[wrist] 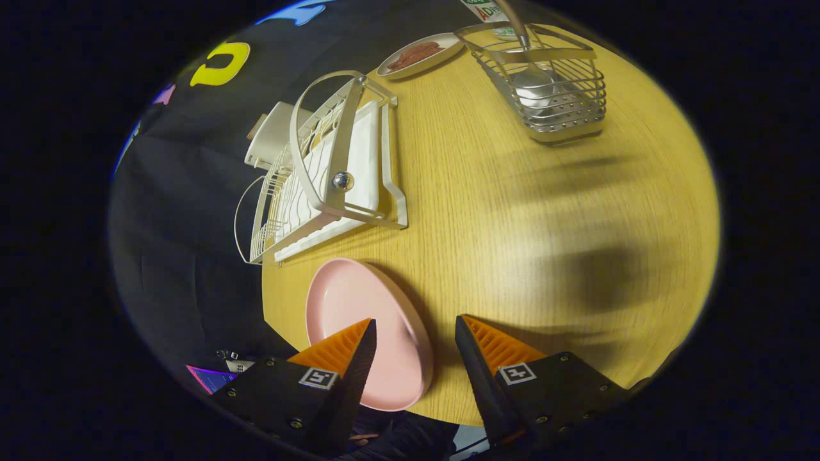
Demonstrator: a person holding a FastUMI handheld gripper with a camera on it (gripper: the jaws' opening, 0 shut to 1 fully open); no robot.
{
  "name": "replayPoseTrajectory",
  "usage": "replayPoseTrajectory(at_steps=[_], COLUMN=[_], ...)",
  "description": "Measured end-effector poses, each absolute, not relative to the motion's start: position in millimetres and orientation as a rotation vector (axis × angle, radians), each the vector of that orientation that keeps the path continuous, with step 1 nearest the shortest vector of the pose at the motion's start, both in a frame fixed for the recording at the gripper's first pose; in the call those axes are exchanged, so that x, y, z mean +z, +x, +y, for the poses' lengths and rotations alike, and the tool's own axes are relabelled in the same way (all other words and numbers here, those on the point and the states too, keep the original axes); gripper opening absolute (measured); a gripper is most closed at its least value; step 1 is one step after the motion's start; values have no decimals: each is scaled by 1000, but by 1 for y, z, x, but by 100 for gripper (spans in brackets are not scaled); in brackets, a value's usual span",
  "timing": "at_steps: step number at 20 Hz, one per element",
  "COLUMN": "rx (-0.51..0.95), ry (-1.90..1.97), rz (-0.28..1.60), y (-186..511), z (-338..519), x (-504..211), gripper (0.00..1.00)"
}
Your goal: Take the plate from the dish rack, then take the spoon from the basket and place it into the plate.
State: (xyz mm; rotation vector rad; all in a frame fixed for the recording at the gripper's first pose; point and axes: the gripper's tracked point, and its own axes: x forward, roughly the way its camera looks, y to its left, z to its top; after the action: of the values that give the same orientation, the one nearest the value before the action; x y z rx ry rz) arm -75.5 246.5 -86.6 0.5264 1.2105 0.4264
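A pink plate [359,320] lies flat on the wooden table [512,211], its rim reaching in between my fingers. My gripper [416,330] is open, with one fingertip over the plate and the other over bare wood; neither presses on the plate. Just beyond the plate stands the white dish rack [327,173], with nothing in its slots that I can see. Far ahead, a metal wire basket [544,83] holds a spoon [528,77], bowl down and handle sticking up out of the top.
A small white dish [419,56] with brown food in it sits beside the basket at the table's far side. A white box [275,134] lies behind the rack. The table edge runs close along the plate and rack. Bare wood stretches between the plate and the basket.
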Motion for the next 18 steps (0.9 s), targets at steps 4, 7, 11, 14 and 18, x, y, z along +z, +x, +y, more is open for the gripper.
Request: replayPoseTrajectory(at_steps=[4, 7, 11, 14, 18], rx=[401, 388, 357, 316, 252], ry=[524, 538, 602, 652, 684], rz=[1154, 1082, 946, 844, 744], y=[-71, -59, -31, -3, 48], z=[216, 198, 178, 156, 133], x=[-69, -43, 7, 45, 68], gripper=[76, 76, 76, 76, 76])
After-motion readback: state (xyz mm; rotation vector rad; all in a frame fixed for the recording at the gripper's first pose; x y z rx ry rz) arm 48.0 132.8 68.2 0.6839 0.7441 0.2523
